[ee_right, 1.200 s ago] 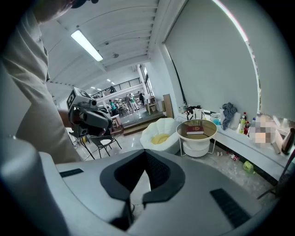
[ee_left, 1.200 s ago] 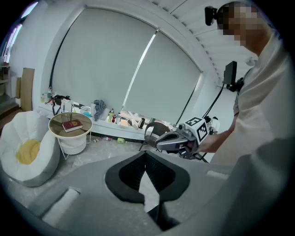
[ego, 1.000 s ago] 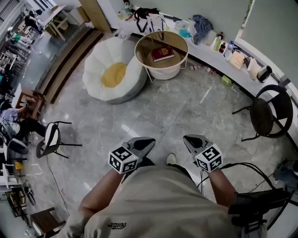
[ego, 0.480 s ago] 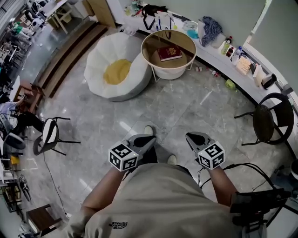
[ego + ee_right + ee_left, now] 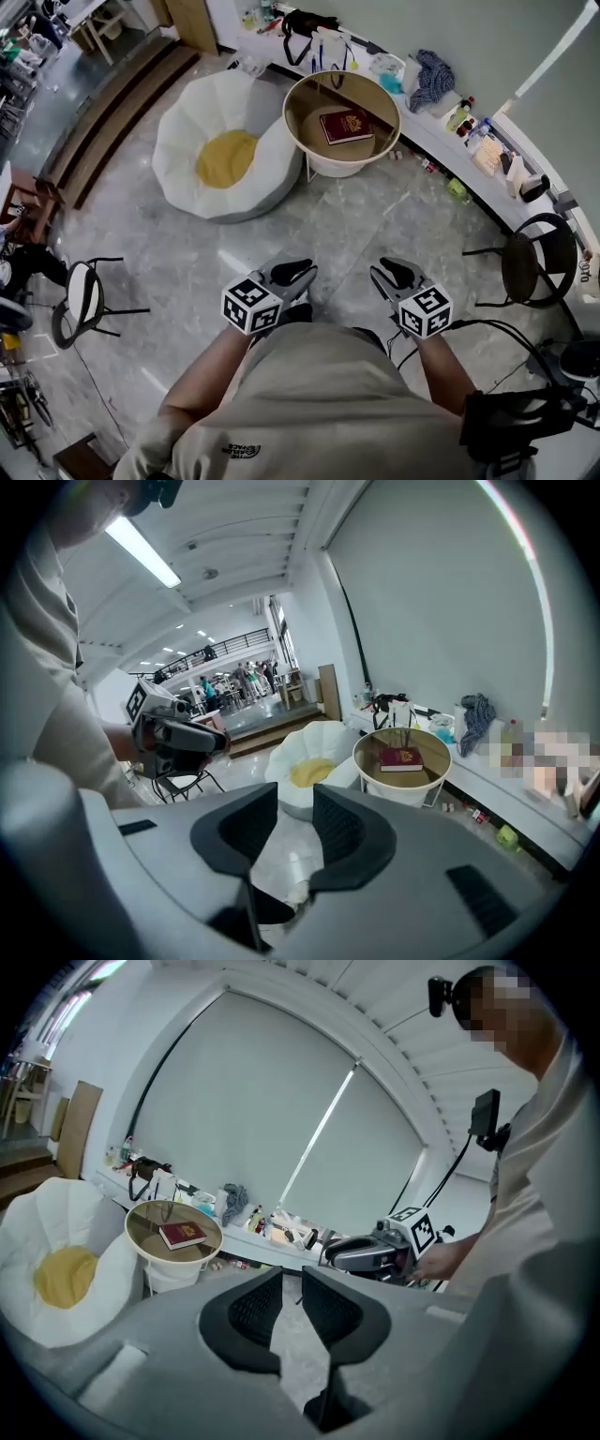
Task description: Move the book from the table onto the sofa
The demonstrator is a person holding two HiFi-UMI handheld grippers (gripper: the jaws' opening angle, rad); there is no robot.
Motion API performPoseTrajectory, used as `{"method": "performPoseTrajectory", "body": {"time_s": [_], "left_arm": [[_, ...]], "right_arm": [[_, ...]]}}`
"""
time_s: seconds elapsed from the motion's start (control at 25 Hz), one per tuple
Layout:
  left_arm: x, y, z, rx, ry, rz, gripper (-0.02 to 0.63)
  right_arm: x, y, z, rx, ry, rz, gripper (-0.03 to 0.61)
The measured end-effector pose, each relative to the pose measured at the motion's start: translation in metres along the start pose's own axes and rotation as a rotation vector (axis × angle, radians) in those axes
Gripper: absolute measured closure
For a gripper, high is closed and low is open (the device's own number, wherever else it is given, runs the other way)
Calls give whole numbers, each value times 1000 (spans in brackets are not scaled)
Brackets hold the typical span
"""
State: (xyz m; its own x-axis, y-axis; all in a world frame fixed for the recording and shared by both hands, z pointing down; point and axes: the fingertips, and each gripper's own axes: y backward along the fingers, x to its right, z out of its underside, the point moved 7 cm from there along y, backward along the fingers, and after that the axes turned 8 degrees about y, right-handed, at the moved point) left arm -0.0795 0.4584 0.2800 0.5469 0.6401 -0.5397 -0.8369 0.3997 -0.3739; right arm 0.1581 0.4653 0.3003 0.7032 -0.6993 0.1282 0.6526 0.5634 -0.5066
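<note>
**At twelve o'clock, well across the floor: book on the table**

At eleven o'clock the white sofa fills the far floor, with the round table just beside it at its three o'clock. The left gripper and right gripper have just been opening, the right wider, with nothing between either pair of jaws. The red book lies flat on the table, well apart from both, long axis roughly nine-to-three. The right gripper looks marginally nearer.

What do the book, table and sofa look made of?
Book: dark red, gold-stamped cover, likely hardback board. Table: wood-look round tray, thin white legs, probably metal. Sofa: white puffy petal lobes, yellow centre, seemingly soft stuffed fabric.
</note>
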Motion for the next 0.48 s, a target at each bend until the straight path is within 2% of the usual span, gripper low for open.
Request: {"method": "performPoseTrajectory", "body": {"time_s": [0.12, 0.24, 0.48], "left_arm": [[-43, 11, -26, -11, -1, 18, 551], [-81, 16, -49, 2, 57, 31, 545], [-125, 2, -73, 51, 136, 20, 545]], "right_arm": [[9, -34, -30, -2, 5, 33, 454], [21, -65, -50, -15, -7, 42, 454], [53, -105, -71, -33, -36, 48, 456]]}}
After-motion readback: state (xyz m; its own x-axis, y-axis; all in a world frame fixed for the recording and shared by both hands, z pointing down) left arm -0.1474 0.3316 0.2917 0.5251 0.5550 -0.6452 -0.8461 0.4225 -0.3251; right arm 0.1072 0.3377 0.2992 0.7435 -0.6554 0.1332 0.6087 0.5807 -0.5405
